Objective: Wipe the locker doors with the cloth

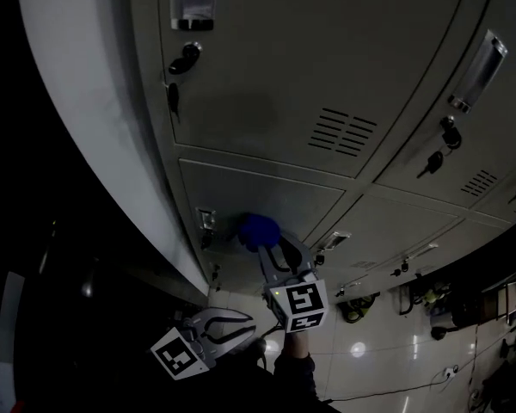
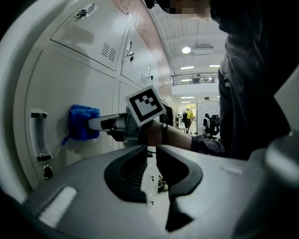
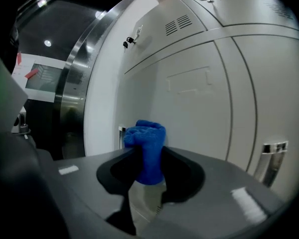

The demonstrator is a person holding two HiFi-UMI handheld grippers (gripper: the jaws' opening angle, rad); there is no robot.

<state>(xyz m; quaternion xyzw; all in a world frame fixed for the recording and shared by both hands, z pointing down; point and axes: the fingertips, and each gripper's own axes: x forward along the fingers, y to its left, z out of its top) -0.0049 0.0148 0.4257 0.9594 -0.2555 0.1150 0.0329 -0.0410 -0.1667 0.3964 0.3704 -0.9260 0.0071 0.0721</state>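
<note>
- The grey locker doors (image 1: 267, 196) fill the head view; the lower-left door carries the cloth.
- The right hand-held gripper (image 3: 148, 159) has its jaws pinched on the blue cloth (image 3: 145, 133), which sticks out past the tips.
- The left hand-held gripper (image 2: 150, 156) hangs back from the lockers, jaws pressed together with nothing between them.
- The cloth is a bunched, fluffy wad; only the left gripper view shows it against the door, near the recessed handle (image 2: 38, 136).
</note>
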